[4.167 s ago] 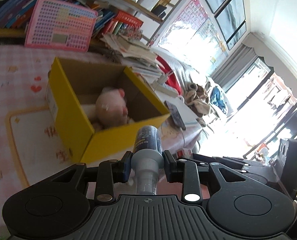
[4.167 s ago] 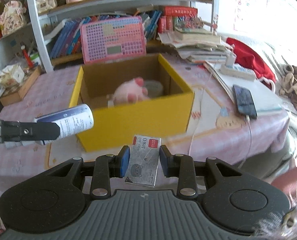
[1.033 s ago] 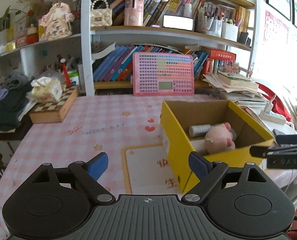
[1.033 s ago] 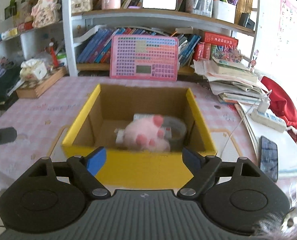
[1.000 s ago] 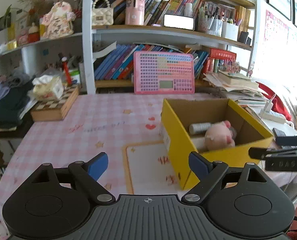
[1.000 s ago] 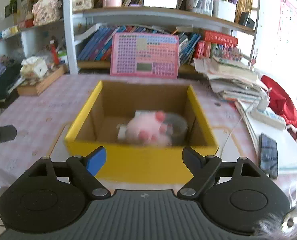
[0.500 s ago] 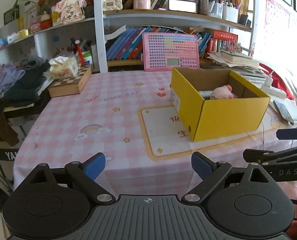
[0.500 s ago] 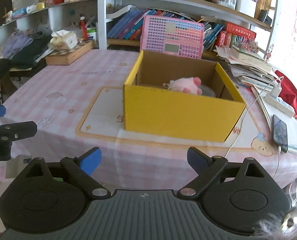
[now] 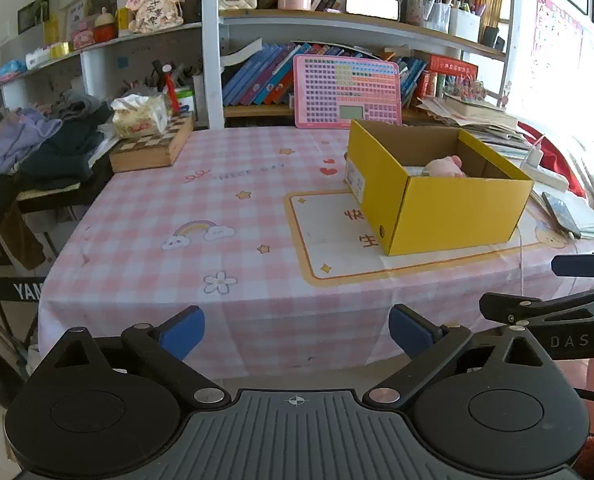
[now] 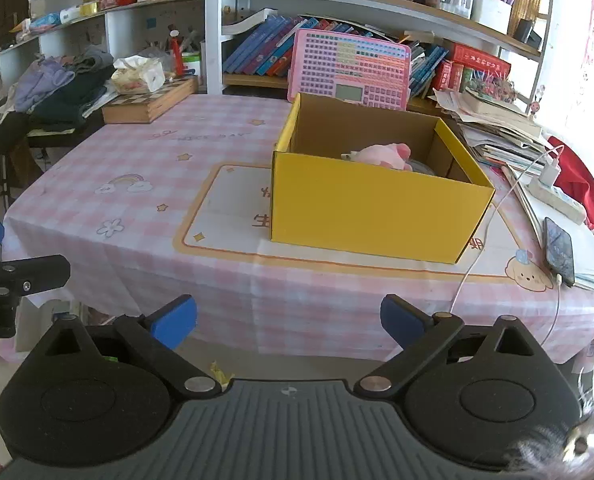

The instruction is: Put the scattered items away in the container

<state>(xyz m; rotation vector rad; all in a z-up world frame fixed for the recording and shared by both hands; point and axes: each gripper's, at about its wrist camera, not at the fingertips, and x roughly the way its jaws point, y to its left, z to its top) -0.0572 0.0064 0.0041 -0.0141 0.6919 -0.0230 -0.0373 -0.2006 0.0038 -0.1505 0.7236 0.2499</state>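
Note:
The yellow cardboard box (image 9: 457, 208) stands on the pink checked tablecloth (image 9: 217, 208), right of the middle. A pink plush toy (image 9: 444, 166) lies inside it, and the rest of its contents are hidden by the walls. My left gripper (image 9: 295, 326) hangs off the table's front edge, its jaws opening with nothing between them. My right gripper (image 10: 288, 316) is also back from the edge, facing the box (image 10: 369, 208) and the plush (image 10: 383, 152); its jaws are opening and empty too.
A phone (image 10: 559, 250) on a white cable and a power strip (image 10: 557, 196) lie right of the box. A pink toy keyboard (image 9: 347, 92) leans on the bookshelf behind. A chessboard box (image 9: 153, 144) with a tissue pack sits at the back left, beside piled clothes.
Both grippers have drawn back from over the box to beyond the table's front edge, and their jaws have spread wider. The bottle and the card pack held earlier are no longer in them.

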